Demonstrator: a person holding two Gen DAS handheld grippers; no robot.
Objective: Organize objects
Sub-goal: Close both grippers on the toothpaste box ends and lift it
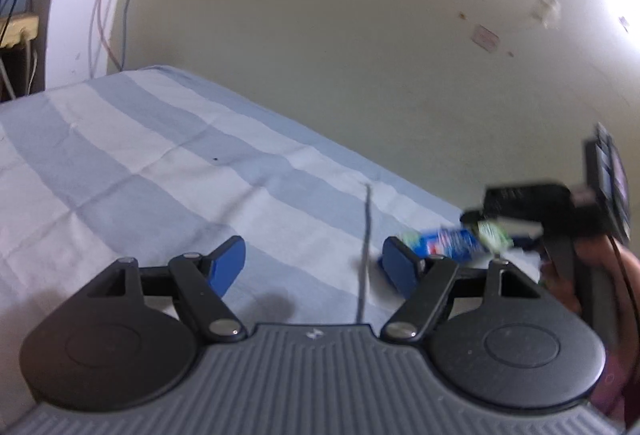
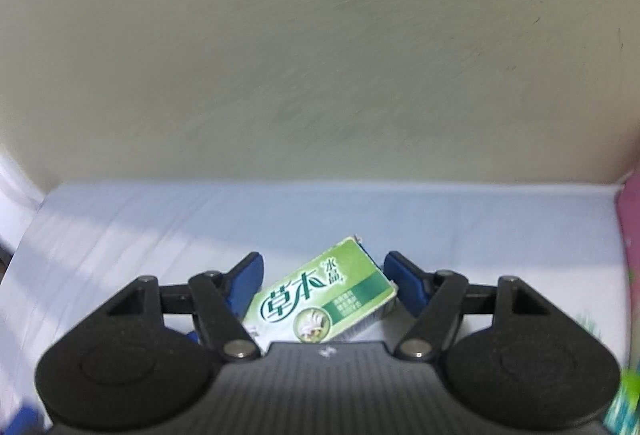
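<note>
Right gripper is hanging spread over the green box, which is lying askew on the striped sheet, apparently unpinched. Pick-up step; next calls for squaring and closing. Left gripper is idling, spread, holding nothing.

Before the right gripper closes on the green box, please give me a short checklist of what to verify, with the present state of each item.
1. Right gripper open: ok.
2. Green box between its fingers: ok.
3. Box square to the fingers: not ok, it lies diagonally.
4. Fingers touching the box: cannot tell.
5. Left gripper open and holding nothing: ok.
6. Blue packet apart from the box: cannot tell, blurred.
</note>
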